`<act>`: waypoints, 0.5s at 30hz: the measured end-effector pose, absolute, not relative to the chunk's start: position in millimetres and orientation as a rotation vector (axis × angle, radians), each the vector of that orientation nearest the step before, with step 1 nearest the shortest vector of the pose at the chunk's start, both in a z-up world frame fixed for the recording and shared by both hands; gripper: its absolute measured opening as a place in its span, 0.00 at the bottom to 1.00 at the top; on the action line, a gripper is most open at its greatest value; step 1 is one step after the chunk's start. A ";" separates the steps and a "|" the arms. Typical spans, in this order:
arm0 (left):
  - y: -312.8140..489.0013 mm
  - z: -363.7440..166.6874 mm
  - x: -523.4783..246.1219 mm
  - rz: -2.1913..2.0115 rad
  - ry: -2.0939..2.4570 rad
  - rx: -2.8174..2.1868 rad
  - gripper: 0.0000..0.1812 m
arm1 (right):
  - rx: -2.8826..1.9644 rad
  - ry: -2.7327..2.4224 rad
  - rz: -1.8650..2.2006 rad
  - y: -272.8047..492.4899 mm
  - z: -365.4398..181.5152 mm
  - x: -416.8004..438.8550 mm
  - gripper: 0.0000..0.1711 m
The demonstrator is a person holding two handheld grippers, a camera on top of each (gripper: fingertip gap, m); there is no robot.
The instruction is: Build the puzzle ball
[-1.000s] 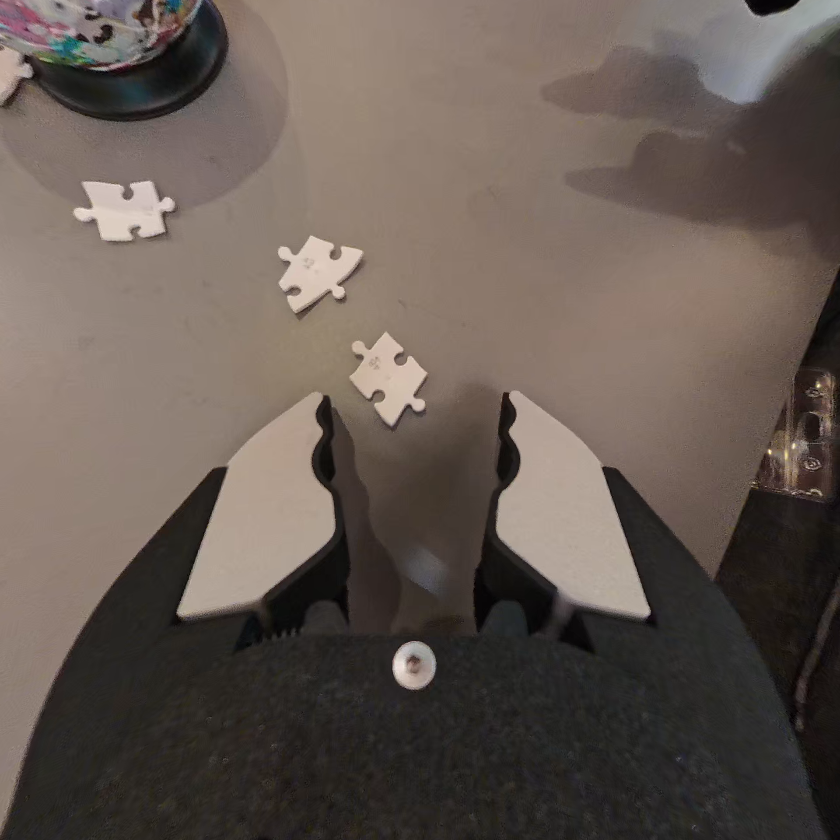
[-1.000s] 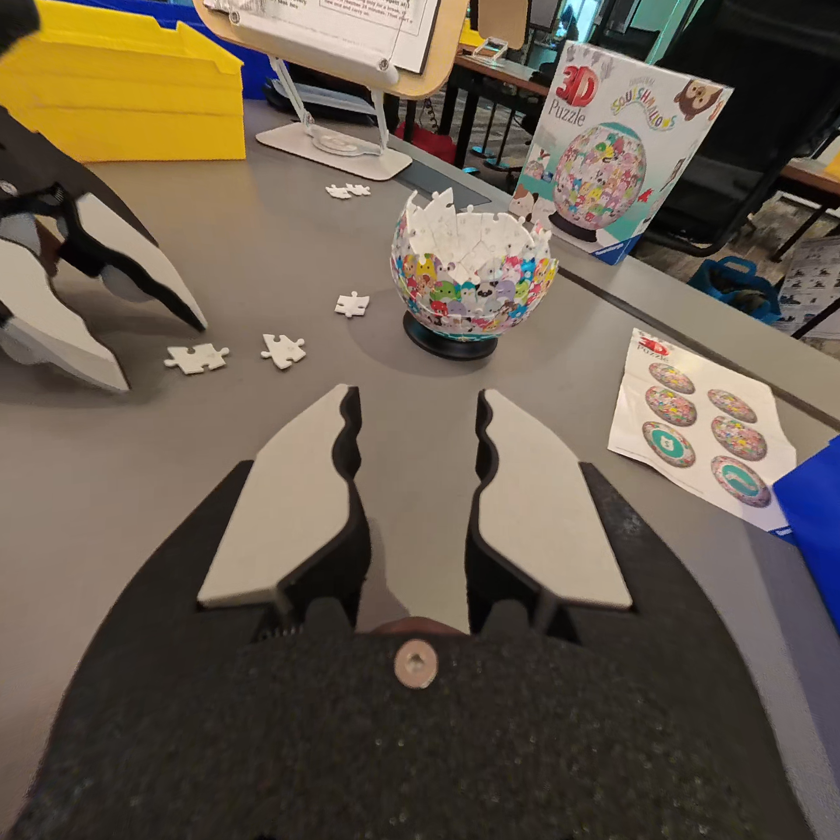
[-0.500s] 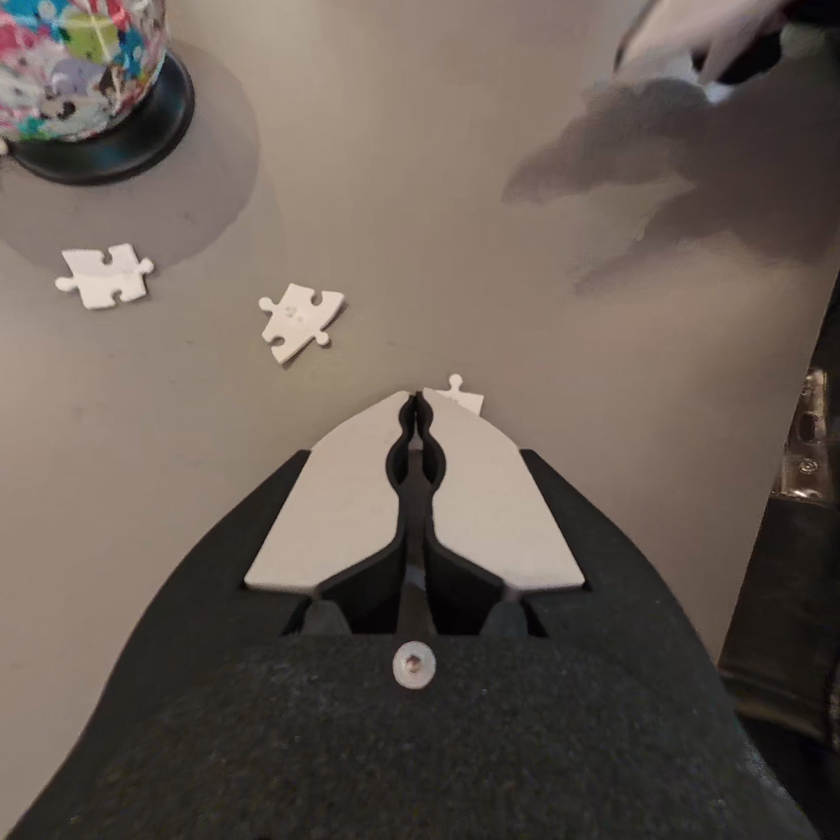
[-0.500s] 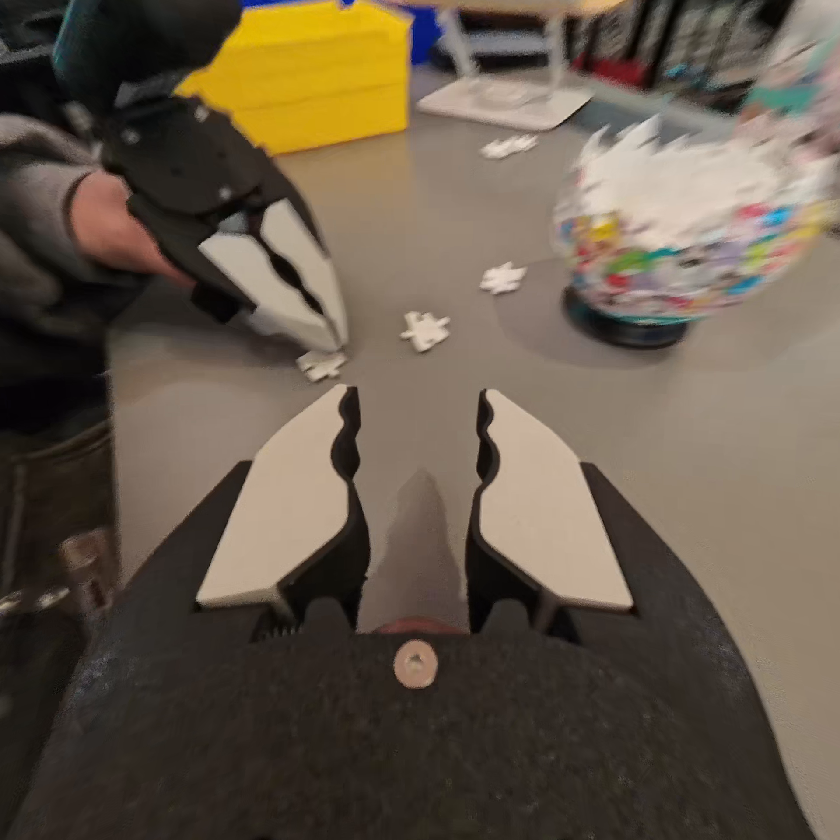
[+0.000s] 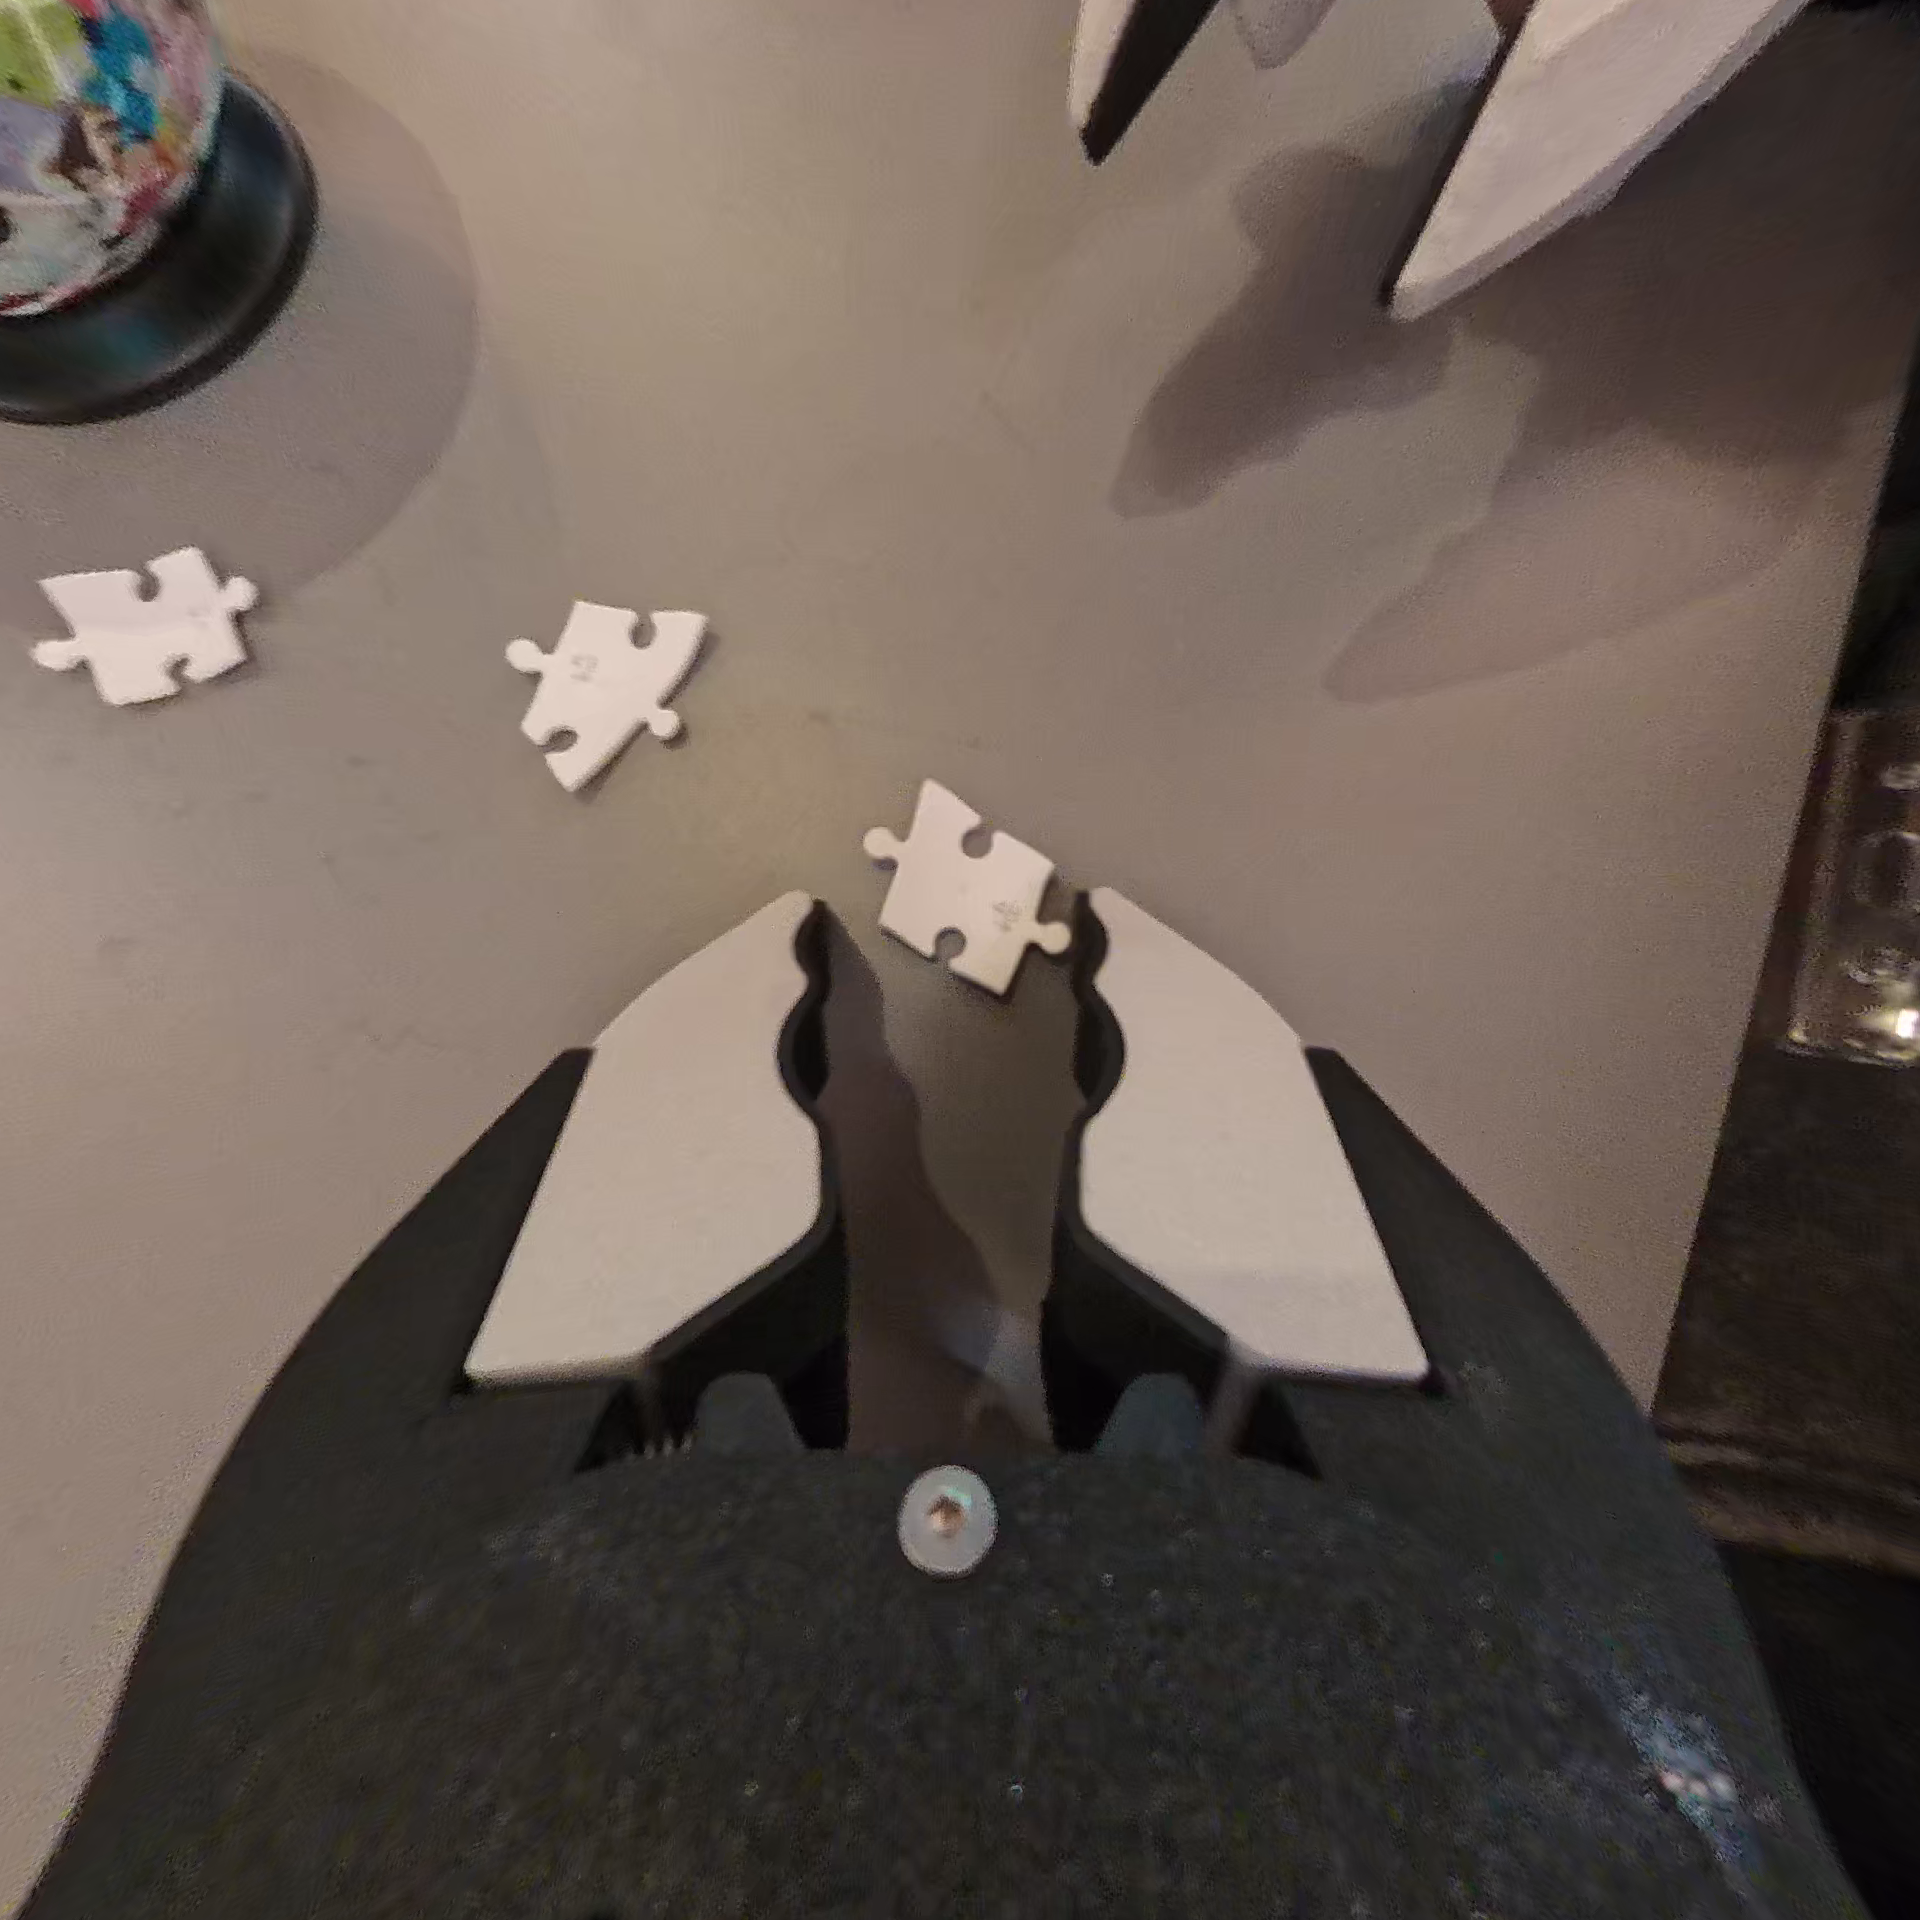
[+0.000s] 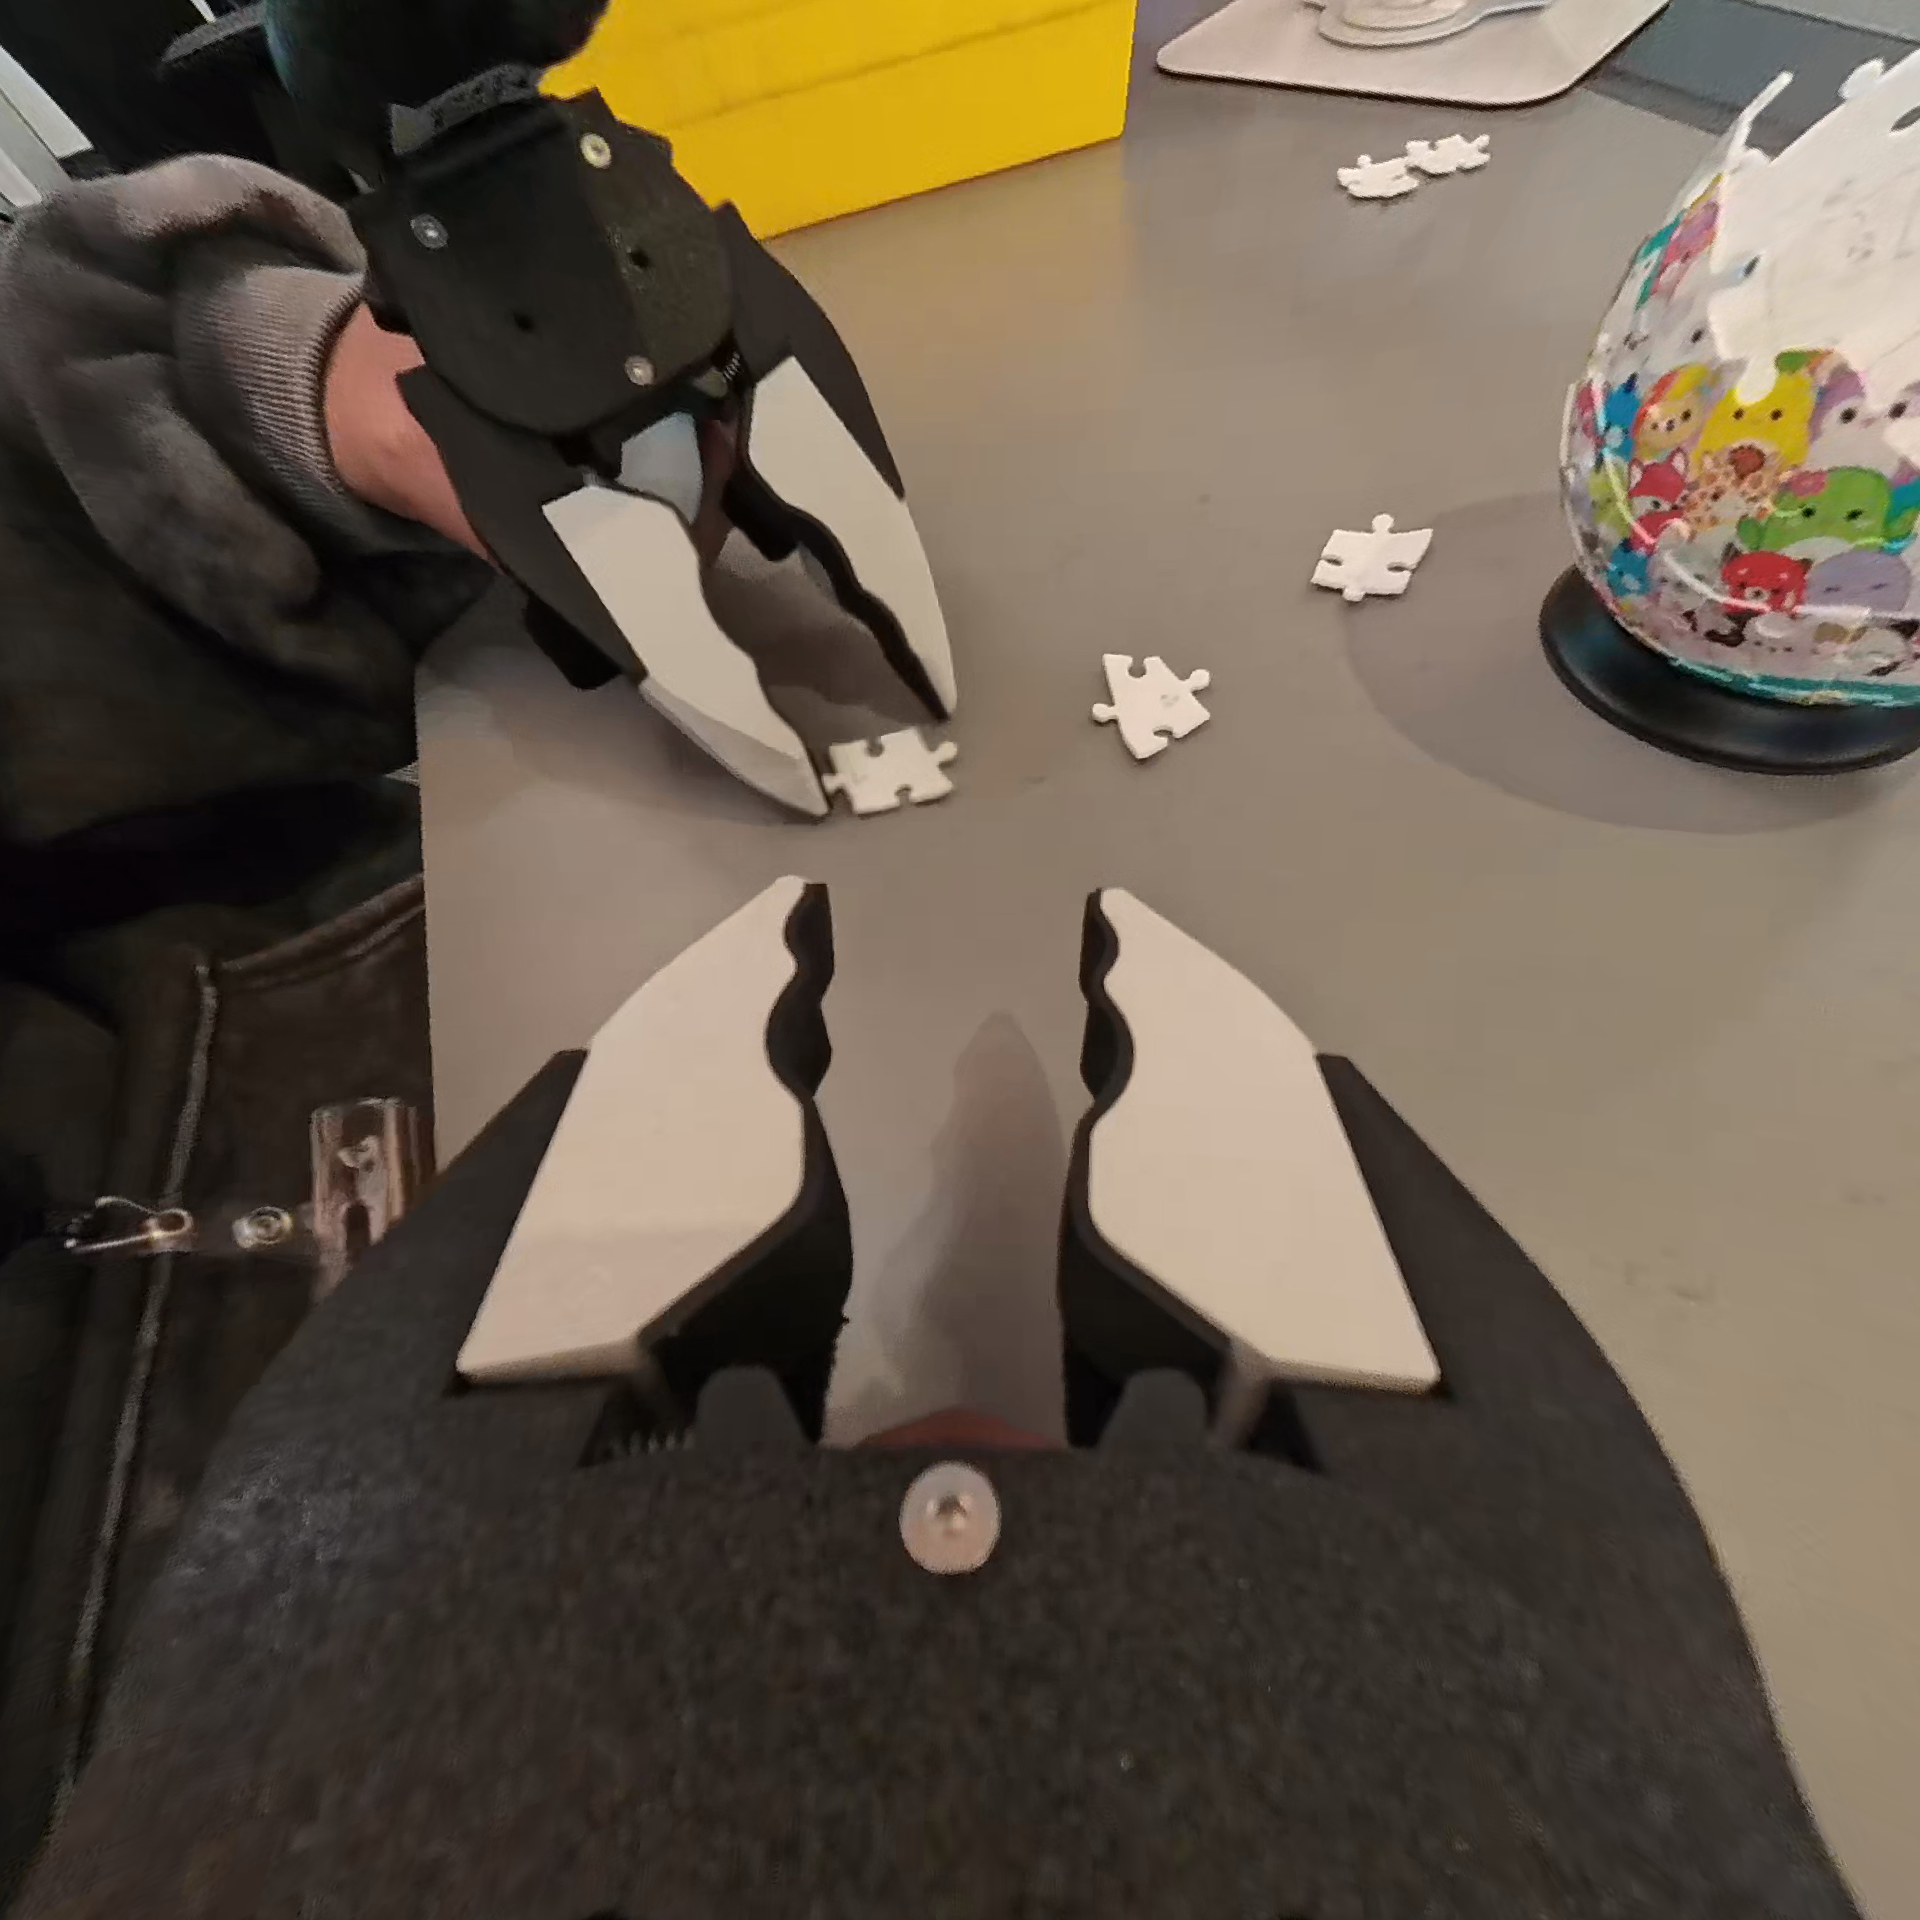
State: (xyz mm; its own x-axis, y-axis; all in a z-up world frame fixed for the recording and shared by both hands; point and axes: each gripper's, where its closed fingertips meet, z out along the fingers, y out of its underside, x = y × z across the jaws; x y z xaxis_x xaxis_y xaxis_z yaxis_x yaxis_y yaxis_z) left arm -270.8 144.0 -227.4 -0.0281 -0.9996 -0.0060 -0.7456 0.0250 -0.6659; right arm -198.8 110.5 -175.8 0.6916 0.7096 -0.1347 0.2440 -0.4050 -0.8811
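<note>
The half-built puzzle ball [image 6: 1766,468], colourful outside and white inside, sits on a black stand [image 6: 1683,717] at the right; it also shows in the left wrist view [image 5: 83,135]. My left gripper [image 5: 948,914] is open, tips down at the table, with a white puzzle piece [image 5: 961,883] lying flat between its fingertips. The right wrist view shows this gripper [image 6: 873,750] and the piece [image 6: 894,771] touching one tip. My right gripper [image 6: 951,899] is open and empty, just short of that piece. It appears at the top right of the left wrist view [image 5: 1247,229].
Two more white pieces [image 5: 608,686] [image 5: 145,629] lie between the left gripper and the ball. A joined pair [image 6: 1408,166] lies farther back. A yellow bin [image 6: 883,104] and a flat stand base [image 6: 1403,52] are behind. The table edge [image 6: 421,935] and a person's sleeve [image 6: 156,416] are at left. About 10 centimetres separates my left fingertips from my right.
My left gripper closed over the nearest piece, then opened again; the piece now lies turned between its tips. My right gripper swung left, towards the left gripper.
</note>
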 end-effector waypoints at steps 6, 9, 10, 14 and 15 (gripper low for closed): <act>142.0 -226.3 -264.7 -0.610 1.819 -1.742 0.19 | -1.966 -0.789 0.542 109.5 -180.2 -197.7 0.26; 141.2 -225.6 -262.3 -0.570 1.815 -1.730 0.19 | -1.965 -0.812 0.535 107.9 -181.7 -201.8 0.26; 140.5 -225.3 -261.5 -0.562 1.813 -1.727 0.19 | -1.966 -0.814 0.537 107.5 -182.1 -203.2 0.26; 138.9 -218.5 -256.1 -0.550 1.777 -1.702 0.19 | -1.971 -0.778 0.581 108.2 -180.2 -209.4 0.26; 139.6 -214.1 -254.1 -0.549 1.756 -1.691 0.19 | -1.976 -0.747 0.599 109.4 -178.8 -209.7 0.25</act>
State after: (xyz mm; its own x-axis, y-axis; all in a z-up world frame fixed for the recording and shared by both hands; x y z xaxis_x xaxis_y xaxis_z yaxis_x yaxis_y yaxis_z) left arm -254.1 139.6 -214.1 0.0240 -0.9878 -0.1538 -0.7242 0.0889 -0.6838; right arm -209.7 109.4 -178.8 0.6984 0.7067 -0.1131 0.2644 -0.4016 -0.8768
